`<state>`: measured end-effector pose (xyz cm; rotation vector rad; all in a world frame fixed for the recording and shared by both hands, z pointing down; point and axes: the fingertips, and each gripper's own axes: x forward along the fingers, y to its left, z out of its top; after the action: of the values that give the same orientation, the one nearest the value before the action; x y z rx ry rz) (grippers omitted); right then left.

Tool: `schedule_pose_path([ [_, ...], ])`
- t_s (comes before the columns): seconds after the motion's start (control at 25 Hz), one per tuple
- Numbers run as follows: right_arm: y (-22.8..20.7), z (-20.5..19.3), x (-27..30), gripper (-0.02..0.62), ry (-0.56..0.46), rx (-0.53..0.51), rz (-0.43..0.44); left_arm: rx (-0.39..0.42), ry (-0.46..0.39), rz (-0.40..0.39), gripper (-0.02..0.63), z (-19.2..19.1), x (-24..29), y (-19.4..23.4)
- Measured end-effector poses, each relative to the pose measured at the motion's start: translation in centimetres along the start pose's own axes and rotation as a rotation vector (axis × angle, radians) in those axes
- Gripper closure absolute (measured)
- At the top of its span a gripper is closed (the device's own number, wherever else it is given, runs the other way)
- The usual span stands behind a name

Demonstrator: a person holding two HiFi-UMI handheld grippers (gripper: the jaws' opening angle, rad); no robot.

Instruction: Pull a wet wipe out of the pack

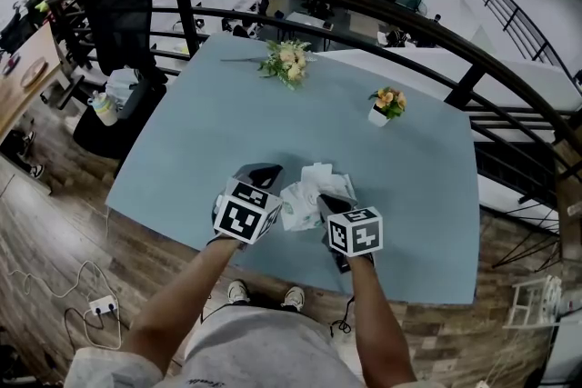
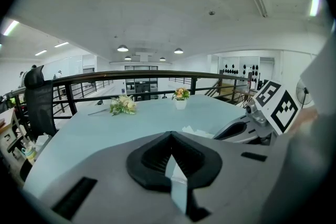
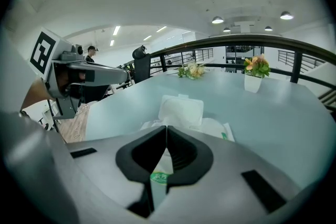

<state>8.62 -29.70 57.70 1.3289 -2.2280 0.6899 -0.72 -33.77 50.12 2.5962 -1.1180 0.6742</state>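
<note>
No words or numbers are legible. The wipe pack (image 3: 212,127) carries a small green round label (image 3: 159,178), its print too blurred to read.

Looking down from the head view, the desk (image 1: 227,132) is open across its whole middle, so I have a wide lane from the near edge toward the far side. Only two things stand out there: a bouquet (image 1: 286,61) at upper centre and a small flower pot (image 1: 387,104) to its right, well apart from each other. Low in the frame, the left hand-held gripper (image 1: 261,170) and right hand-held gripper (image 1: 329,198) crowd the wipe pack (image 1: 298,200), which fills the gap between them. A black railing (image 1: 364,0) bars the far and right sides.
</note>
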Motion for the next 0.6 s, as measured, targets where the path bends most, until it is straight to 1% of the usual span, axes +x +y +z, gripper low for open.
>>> schedule_pose_path([
  [0.6,-0.9,1.6,-1.0,0.583,-0.036,-0.009,-0.023,0.010,-0.004,0.003,0.611,0.4,0.0,-0.1],
])
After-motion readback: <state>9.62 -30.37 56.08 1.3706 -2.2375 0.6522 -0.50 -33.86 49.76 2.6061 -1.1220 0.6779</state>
